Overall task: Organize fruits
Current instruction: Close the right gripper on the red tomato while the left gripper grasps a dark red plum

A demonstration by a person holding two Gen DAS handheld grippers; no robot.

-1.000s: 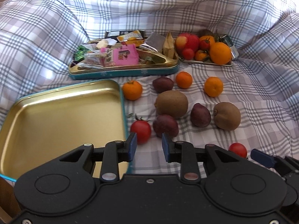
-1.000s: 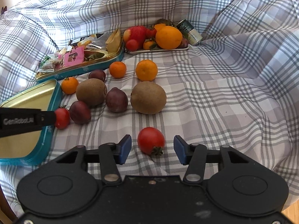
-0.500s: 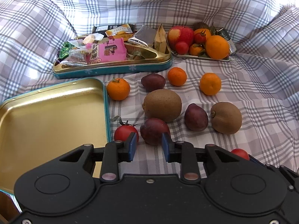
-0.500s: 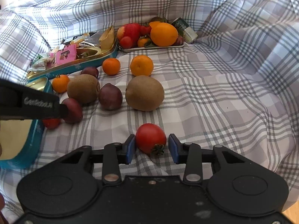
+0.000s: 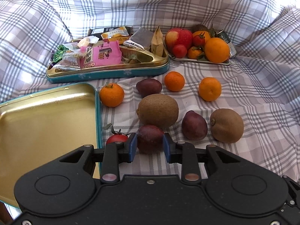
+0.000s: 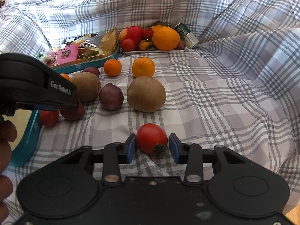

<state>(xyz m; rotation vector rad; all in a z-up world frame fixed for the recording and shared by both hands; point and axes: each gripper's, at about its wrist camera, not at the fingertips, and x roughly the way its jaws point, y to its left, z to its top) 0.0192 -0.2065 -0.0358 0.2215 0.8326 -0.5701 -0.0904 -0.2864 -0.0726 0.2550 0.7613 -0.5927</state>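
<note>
Two fisheye views gave us different halves of the scene. Through the left wrist camera we saw our left gripper (image 5: 149,147) with its blue pads on either side of a dark purple, egg-shaped passion fruit (image 5: 150,137); the pads sat right against its flanks, though we could not tell whether they pressed it. Just left of it lay a small red tomato with a green stalk (image 5: 116,138), beside the empty gold-lined teal tin lid (image 5: 46,123). Only this view showed the whole lid, and a mandarin with a leaf (image 5: 111,94) near its corner.

Through the right wrist camera we saw our right gripper (image 6: 152,148) spread around a second red tomato (image 6: 151,138), which rested on the grey-checked cloth (image 6: 215,97) with its calyx toward us; a gap showed at the right pad. Only here did the left gripper's black body (image 6: 35,86) appear from the side, low over the fruit.
</note>
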